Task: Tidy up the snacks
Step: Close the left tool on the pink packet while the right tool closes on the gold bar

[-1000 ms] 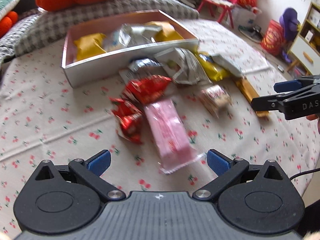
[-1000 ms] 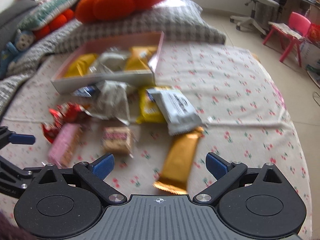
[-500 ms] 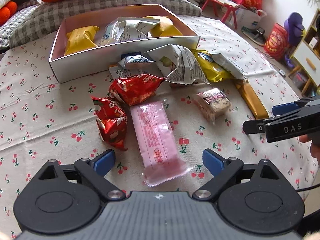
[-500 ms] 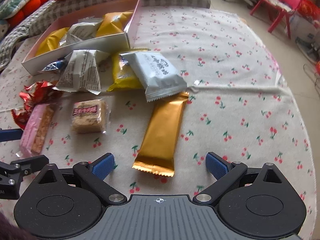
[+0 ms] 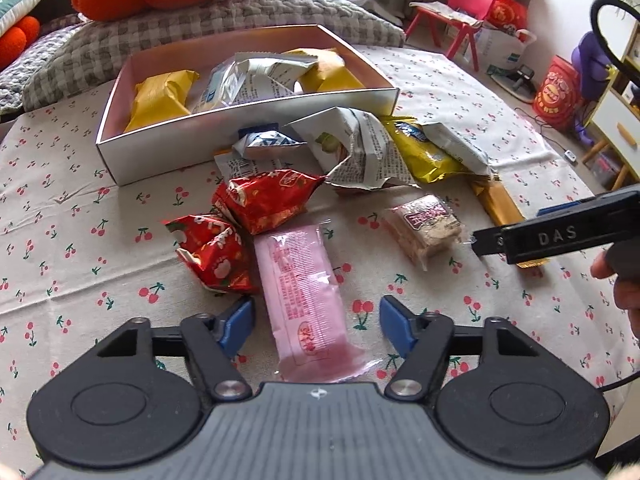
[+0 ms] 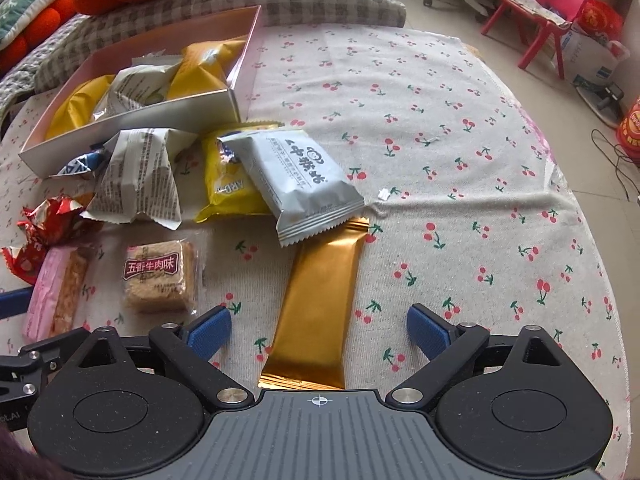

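two wrist fisheyes, both angled steeply down, close over the snacks.
left view sits left of right; both share the pink packet (image 5: 306, 300), gold bar (image 6: 320, 308), box (image 5: 240, 128).

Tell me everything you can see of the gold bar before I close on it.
The gold bar is a long, flat packet in shiny metallic gold foil, sealed, with crimped ends and no print showing. It lies flat on the cherry-print cloth, lengthwise between the right gripper's pads, which have just been closing but don't touch it. Its far end is tucked under the grey packet.

Glossy gold foil bar (image 6: 320, 300), shiny red foil wrappers (image 5: 264, 200), matt printed cotton cloth (image 6: 460, 120).
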{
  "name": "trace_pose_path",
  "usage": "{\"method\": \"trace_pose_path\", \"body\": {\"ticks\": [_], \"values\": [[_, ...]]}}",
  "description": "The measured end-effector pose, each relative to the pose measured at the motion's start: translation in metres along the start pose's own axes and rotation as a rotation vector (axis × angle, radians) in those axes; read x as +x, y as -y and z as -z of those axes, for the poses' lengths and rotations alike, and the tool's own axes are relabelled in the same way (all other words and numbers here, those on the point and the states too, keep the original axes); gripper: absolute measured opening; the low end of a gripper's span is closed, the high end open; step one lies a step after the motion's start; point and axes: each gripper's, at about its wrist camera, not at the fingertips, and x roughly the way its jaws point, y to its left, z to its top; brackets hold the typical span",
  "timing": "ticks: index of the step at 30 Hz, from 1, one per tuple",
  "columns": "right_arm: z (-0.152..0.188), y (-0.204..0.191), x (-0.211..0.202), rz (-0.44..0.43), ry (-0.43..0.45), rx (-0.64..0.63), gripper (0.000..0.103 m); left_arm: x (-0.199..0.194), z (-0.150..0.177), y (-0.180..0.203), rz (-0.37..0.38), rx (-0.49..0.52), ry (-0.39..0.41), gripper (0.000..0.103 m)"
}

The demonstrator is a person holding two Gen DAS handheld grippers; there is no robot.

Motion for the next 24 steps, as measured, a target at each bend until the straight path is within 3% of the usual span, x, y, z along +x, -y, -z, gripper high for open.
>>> {"method": "trace_pose_path", "body": {"ticks": [4,9,12,16,24], "values": [[-0.002,-0.002,-0.003,-0.008,0.018,-0.015,0.077,0.000,-0.001,0.001,0.006,0.001,0.000,0.053],[-0.003,-0.005,-0.007,-0.006,0.027,-0.018,0.047,-0.001,-0.002,-0.001,0.014,-0.013,0.001,0.041],[-0.002,-0.006,-0.009,-0.002,0.032,-0.023,0.036,-0.002,-0.003,-0.003,0.014,-0.021,0.000,0.035],[-0.002,-0.005,-0.010,0.011,0.034,-0.022,0.028,-0.004,-0.004,-0.004,0.016,-0.028,-0.003,0.031],[-0.001,-0.001,-0.015,0.016,0.028,-0.013,0.027,-0.008,-0.006,-0.003,0.035,-0.027,0.004,0.030]]}}
